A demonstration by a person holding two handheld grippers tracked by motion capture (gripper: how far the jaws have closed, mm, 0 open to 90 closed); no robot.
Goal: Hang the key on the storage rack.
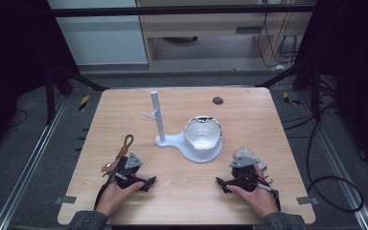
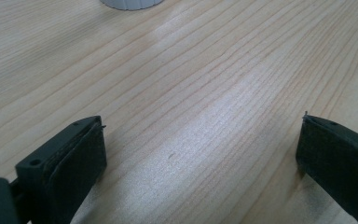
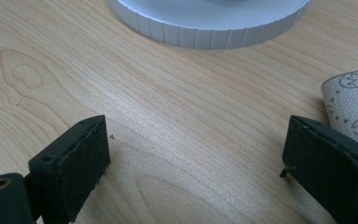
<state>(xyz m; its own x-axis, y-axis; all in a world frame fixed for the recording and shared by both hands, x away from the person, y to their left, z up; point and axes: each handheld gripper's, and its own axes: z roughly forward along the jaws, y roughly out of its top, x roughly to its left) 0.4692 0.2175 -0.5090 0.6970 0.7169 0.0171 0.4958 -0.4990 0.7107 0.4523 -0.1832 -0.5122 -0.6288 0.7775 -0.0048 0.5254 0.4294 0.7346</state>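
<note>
Nearest the person, the left hand-held gripper (image 1: 149,182) and the right hand-held gripper (image 1: 219,182) rest on the wooden bench (image 1: 249,120), each with its jaws spread wide and nothing between them. A strap with a loop (image 1: 125,145) lies just beyond the left one; a piece of patterned grey fabric (image 3: 352,100) lies beside the right one. Farther in, mid-bench, a white bowl (image 1: 202,133) sits on a white stand's round base (image 1: 199,154), its upright post (image 1: 157,117) rising to the left. A small dark disc (image 1: 217,100) lies near the far edge.
</note>
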